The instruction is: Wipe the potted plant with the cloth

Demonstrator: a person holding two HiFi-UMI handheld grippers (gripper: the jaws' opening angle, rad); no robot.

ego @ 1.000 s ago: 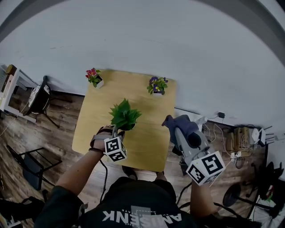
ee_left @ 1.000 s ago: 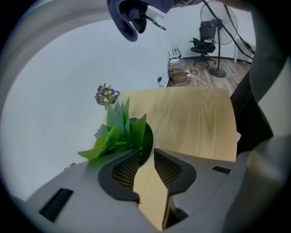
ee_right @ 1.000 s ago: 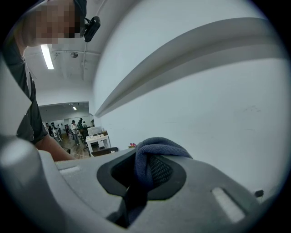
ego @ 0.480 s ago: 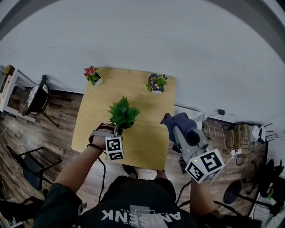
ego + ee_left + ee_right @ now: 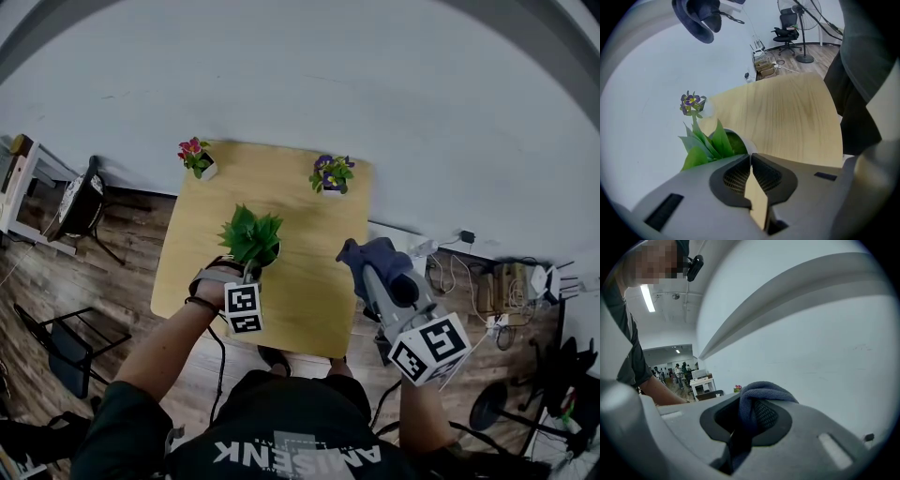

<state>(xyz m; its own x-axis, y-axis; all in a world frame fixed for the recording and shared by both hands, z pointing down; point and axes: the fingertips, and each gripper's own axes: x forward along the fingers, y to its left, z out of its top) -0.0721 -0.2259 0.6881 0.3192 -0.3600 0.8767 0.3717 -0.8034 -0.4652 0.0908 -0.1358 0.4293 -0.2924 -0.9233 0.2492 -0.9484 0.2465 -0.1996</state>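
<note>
Potted plant (image 5: 250, 234) sits slightly further left, mid-table (image 5: 309, 300); our left gripper (image 5: 247, 274), jaws just been closing, nips its pot rim | our right gripper (image 5: 370, 274) clenches the cloth (image 5: 375, 255) centre-right | plant lies to its left.

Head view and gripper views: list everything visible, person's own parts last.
table: one, light wood, centre
green potted plant: one, green in white pot, table's near left
flower pots: two, pink blooms far left corner, purple blooms far right
cloth: one, dark blue, over table's right edge
chair: one, black, left of table
cables: several, floor right of table
left gripper: one, grey, jaws have just been closing, now pinching plant's pot rim
right gripper: one, grey, shut on cloth
forearms: two, bare, bottom of head view
</note>
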